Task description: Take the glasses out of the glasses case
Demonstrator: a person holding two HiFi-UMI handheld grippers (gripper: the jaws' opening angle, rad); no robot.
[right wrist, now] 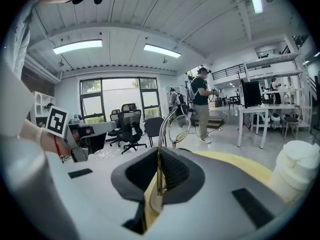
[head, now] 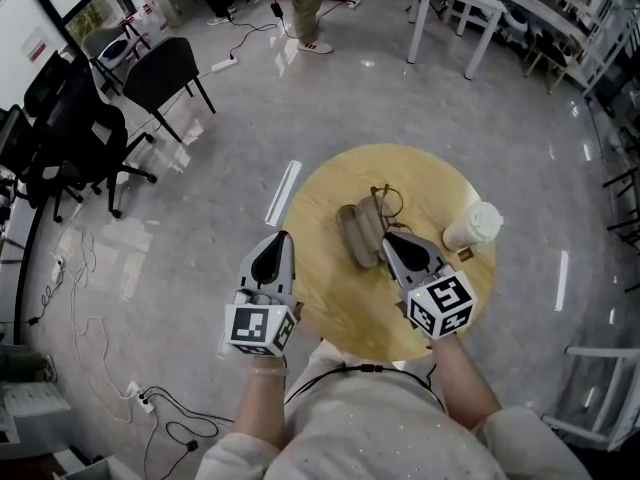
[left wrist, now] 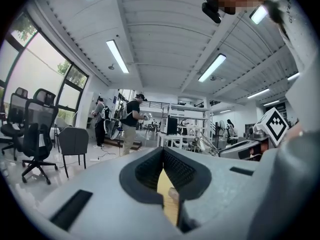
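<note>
1. Right gripper (right wrist: 159, 156): closed tight on one thin metal temple of the glasses (right wrist: 179, 126). The temple runs up between the jaws, with one round lens just past the tips.
2. Second lens and far temple hard to make out in the right gripper view. From the head view, only a thin dark outline beyond the tips.
3. Glasses case (head: 358, 236): tan, just left of the right gripper's tips and partly covered by them. Open or closed, and touching the frame or not: cannot tell.
4. White lidded cup (head: 473, 225): to the right of the right gripper, near but apart, cut off at the picture edge in that gripper's own view.
5. Left gripper (left wrist: 163, 156): jaws brought together with nothing between them, only a sliver of tabletop through the notch. Well to the left of the case, at the table's edge.
6. Underneath: a round, pale wooden table (head: 340, 303).
7. Around: glossy grey floor (head: 200, 218) with loose cables (head: 95, 333), black office chairs (head: 80, 138) far to the left, white tables (head: 450, 8) ahead.
8. A standing person (right wrist: 201, 104) in the distance, cut off at the legs in the head view.
</note>
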